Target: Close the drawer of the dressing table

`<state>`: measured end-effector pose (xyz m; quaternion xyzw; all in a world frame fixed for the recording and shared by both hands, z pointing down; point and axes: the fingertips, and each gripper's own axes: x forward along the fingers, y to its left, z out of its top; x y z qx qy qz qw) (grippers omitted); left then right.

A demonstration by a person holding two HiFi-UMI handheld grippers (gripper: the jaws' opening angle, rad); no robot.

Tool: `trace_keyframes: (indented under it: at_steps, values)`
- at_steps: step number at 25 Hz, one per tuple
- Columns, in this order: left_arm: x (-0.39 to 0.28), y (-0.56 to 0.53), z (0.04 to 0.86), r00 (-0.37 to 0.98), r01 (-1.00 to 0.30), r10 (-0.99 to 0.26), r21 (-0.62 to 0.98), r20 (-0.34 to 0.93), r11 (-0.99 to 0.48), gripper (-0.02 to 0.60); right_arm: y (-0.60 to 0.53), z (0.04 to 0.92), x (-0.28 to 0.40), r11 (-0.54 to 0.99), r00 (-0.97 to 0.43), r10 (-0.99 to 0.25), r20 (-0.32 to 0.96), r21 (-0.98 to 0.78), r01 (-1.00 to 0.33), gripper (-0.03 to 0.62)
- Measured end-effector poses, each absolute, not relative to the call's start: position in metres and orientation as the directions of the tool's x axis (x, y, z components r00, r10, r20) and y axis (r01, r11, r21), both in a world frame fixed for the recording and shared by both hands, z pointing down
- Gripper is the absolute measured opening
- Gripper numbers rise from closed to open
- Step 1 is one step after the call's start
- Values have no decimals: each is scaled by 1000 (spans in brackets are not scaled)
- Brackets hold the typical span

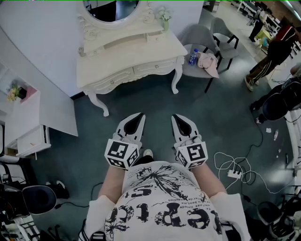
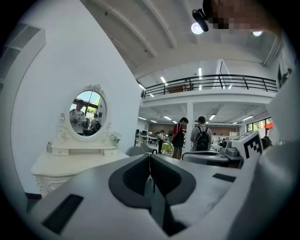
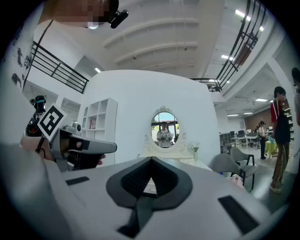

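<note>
- Looking down through the head view, I saw the dark teal floor [image 1: 141,101] filling most of the scene, with a white wall on the far left.
- The cream dressing table [image 1: 127,54] stood on the far side against that wall, well apart from both grippers, its curved legs on the floor.
- A white shelf unit [image 1: 28,127] sat at the left edge, nearer than the table.
- A grey chair [image 1: 203,37] stood just right of the table, carrying a pink cloth [image 1: 209,62] and a bottle [image 1: 193,57] with a blue label.
- The person's printed white shirt [image 1: 164,202] filled the near edge, with bare forearms reaching forward.
- The oval mirror [image 1: 113,8] rose at the back of the table top.
- The left gripper [image 1: 139,115] was held out over the floor, its jaws pressed together along a thin seam with nothing between them.
- The right gripper [image 1: 175,116] hung beside it, just apart, tips met and likewise empty.
- The drawer fronts [image 1: 151,67] ran along the table's near face; I could not tell from this height whether any stood out.
- A white cable [image 1: 225,162] looped to a power strip [image 1: 233,173] on the floor at the right.
- A small vase of flowers [image 1: 165,18] stood at the table's far right corner.
</note>
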<state>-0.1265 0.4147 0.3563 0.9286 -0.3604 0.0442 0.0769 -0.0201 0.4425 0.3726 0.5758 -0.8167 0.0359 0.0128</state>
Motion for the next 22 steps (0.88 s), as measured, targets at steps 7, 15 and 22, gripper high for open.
trace_keyframes:
  at_steps: [7, 15, 22]
  values:
    - [-131, 402, 358, 738, -675, -662, 125, 133, -727, 20, 432, 375, -24, 341, -344, -936, 72, -48, -939, 17]
    - [-134, 378, 374, 744, -669, -651, 156, 153, -727, 20, 407, 391, -24, 299, -305, -946, 107, -64, -952, 17]
    - [-147, 325, 383, 753, -658, -641, 168, 148, -734, 20, 352, 402, -31, 265, -272, -954, 123, -65, -962, 17]
